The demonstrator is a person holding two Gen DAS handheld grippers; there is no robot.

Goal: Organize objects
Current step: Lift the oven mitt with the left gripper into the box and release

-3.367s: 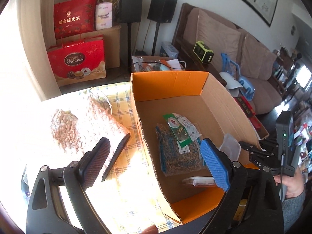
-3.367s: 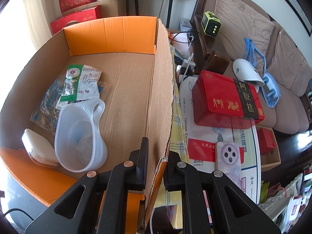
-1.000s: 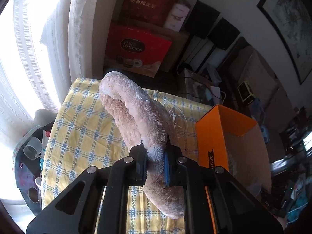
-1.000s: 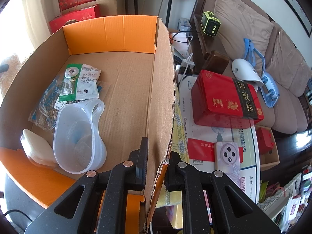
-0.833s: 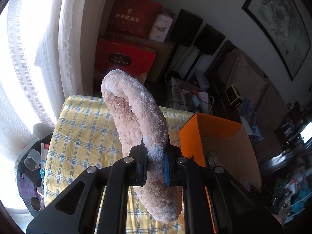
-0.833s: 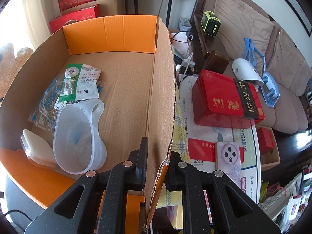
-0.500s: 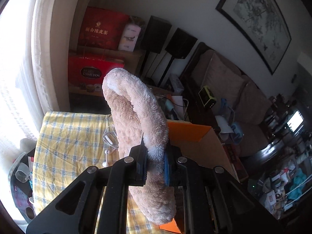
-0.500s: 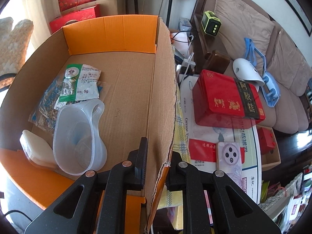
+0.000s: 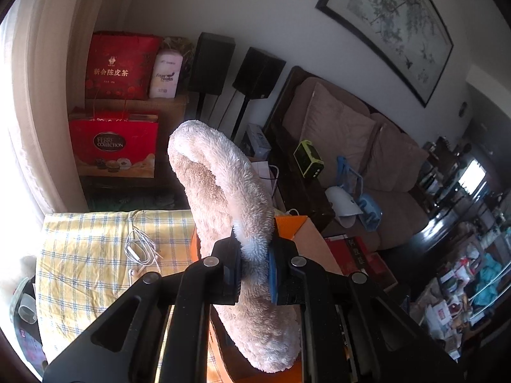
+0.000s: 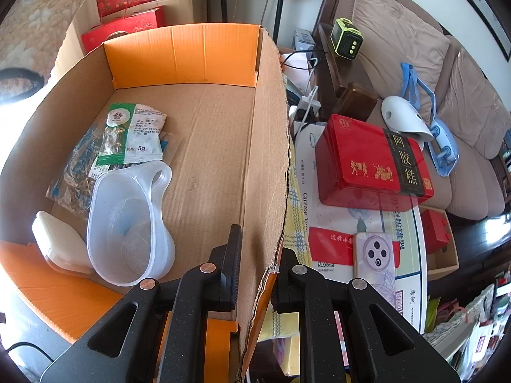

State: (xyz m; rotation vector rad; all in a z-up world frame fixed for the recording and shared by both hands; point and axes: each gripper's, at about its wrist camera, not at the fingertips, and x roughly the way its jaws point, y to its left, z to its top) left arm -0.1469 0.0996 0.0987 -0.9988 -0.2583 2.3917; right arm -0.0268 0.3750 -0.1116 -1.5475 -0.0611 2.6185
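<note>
My left gripper (image 9: 254,271) is shut on a fluffy beige slipper (image 9: 230,198) and holds it in the air above the orange-flapped cardboard box (image 9: 306,239). The slipper also shows at the top left of the right wrist view (image 10: 35,32), beyond the box's left wall. My right gripper (image 10: 255,274) is shut on the box's right wall (image 10: 265,172). Inside the box lie a clear plastic scoop (image 10: 131,223), a white lidded case (image 10: 57,242) and herb packets (image 10: 127,137).
White earphones (image 9: 140,249) lie on the yellow checked tablecloth (image 9: 83,255) left of the box. Right of the box are a red tin (image 10: 373,166) and a phone (image 10: 373,258). Red gift bags (image 9: 115,146), speakers and a sofa (image 9: 367,146) stand behind.
My left gripper has closed on the slipper, lifted it off the tablecloth and carried it up and right, over the box. My right gripper has stayed on the box wall.
</note>
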